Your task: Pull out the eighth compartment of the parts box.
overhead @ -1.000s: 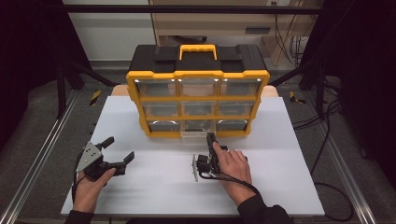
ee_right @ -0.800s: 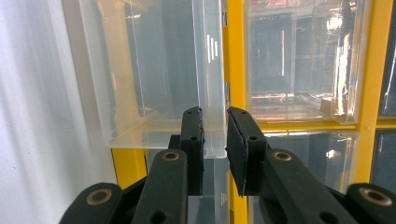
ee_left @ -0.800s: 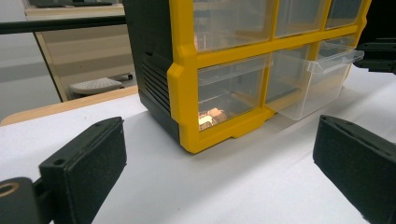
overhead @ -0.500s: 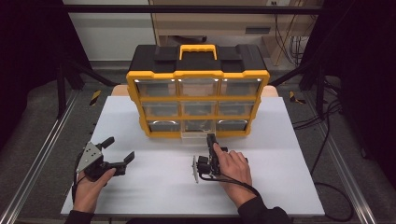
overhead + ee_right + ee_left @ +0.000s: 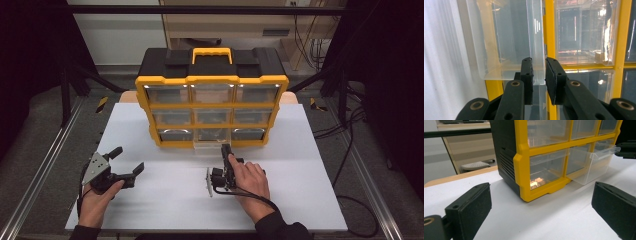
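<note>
A yellow and black drawer cabinet [image 5: 212,102] is seen standing upright at the far middle of the white surface [image 5: 310,165]. Its bottom middle clear drawer [image 5: 207,148] is pulled partly out toward the person. The right claw [image 5: 226,150] is turned on its side just in front of that drawer, and in the right gripper view the jaws are seen set narrow with the drawer's front lip [image 5: 537,50] between the pads; whether they press on it cannot be told. The left claw [image 5: 127,161] is held wide and empty, well apart from the cabinet, low over the surface near its left edge.
</note>
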The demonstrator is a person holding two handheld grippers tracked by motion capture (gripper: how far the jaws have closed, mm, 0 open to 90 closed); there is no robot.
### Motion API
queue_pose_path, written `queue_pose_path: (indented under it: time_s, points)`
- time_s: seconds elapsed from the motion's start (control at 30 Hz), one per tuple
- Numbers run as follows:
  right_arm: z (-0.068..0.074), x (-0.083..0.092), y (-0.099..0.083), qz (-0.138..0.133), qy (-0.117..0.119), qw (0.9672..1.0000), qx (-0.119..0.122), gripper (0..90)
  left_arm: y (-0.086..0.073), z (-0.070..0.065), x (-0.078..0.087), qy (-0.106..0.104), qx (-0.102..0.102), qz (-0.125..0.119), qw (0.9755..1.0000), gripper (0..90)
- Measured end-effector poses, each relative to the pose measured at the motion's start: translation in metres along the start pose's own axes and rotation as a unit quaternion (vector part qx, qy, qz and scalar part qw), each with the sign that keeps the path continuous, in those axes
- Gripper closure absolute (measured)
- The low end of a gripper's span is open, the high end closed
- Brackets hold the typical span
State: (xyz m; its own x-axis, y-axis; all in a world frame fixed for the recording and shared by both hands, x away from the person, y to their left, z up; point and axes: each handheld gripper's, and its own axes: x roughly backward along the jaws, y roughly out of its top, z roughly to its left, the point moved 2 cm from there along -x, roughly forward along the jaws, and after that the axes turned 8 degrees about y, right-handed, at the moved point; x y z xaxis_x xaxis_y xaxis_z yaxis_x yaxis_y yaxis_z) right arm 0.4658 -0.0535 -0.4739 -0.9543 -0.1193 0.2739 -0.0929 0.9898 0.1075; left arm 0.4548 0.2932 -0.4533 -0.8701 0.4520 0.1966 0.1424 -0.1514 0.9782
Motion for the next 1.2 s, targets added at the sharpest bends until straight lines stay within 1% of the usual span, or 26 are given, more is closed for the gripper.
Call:
queue_pose_path:
  time_s: [0.23, 0.33, 0.37, 0.67, 1.2]
  points:
    - [0.0001, 0.0009, 0.0008, -0.001, 0.001, 1.0, 0.001, 76.8, 0.0, 0.0, 0.0, 0.0, 0.0, 0.0, 1.0, 2.7]
    - [0.0009, 0.0017, 0.0012, -0.001, 0.001, 1.0, -0.002, 76.8, 0.0, -0.0001, 0.0, 0.0, 0.0, 0.0, 1.0, 2.7]
    - [0.0006, 0.0018, 0.0016, -0.003, 0.001, 1.0, 0.001, 76.9, 0.0, 0.0, 0.0001, 0.0, 0.0, 0.0, 1.0, 2.7]
    - [0.0009, 0.0042, 0.0019, -0.001, 0.004, 1.0, 0.001, 76.8, 0.0, -0.0001, 0.0, 0.0, 0.0, 0.0, 1.0, 2.7]
    - [0.0024, 0.0086, 0.0022, -0.006, 0.002, 1.0, -0.002, 76.8, 0.0002, -0.0001, 0.0002, -0.001, 0.0, 0.0, 1.0, 2.7]
